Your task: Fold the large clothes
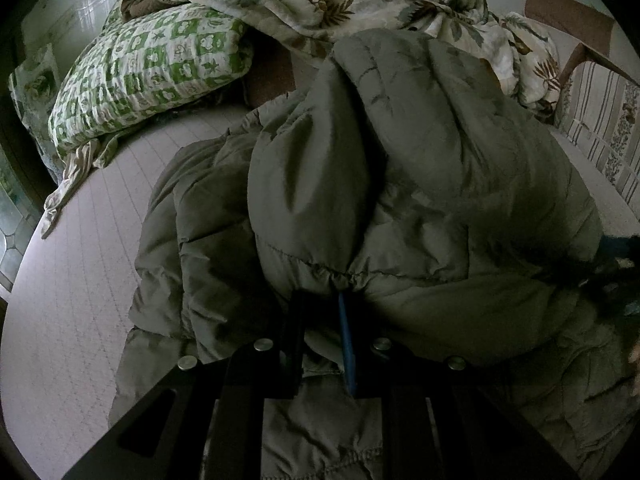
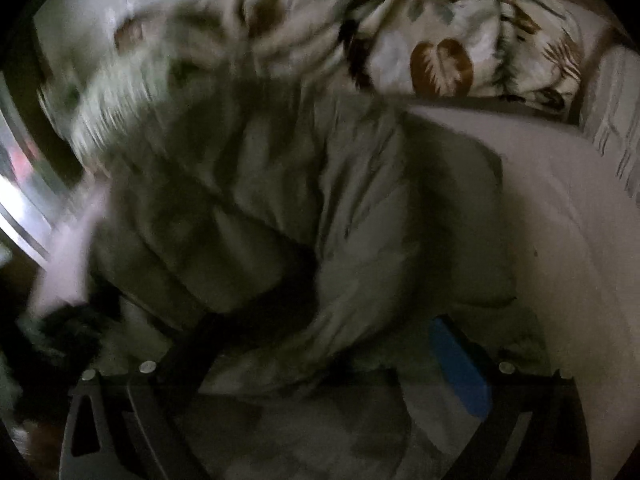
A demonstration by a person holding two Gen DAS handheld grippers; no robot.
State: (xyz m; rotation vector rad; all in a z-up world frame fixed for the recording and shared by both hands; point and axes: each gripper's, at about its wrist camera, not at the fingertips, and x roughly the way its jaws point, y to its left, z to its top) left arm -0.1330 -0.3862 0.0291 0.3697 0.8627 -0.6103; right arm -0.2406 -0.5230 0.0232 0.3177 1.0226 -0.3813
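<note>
Two grippers work one olive jacket (image 1: 420,184), heaped across the centre of both frames on a pale mattress (image 1: 80,280). Left gripper (image 1: 324,320), lower centre of its frame, is pinched on a jacket fold. Right gripper (image 2: 320,344), lower centre of its blurred frame, stands spread wide, jacket between the fingers but unpressed. Green pillow (image 1: 148,68): upper left.

No writing, label, brand or number can be read in either view; the pillow (image 1: 152,68) and quilt (image 1: 360,4) carry only printed patterns
</note>
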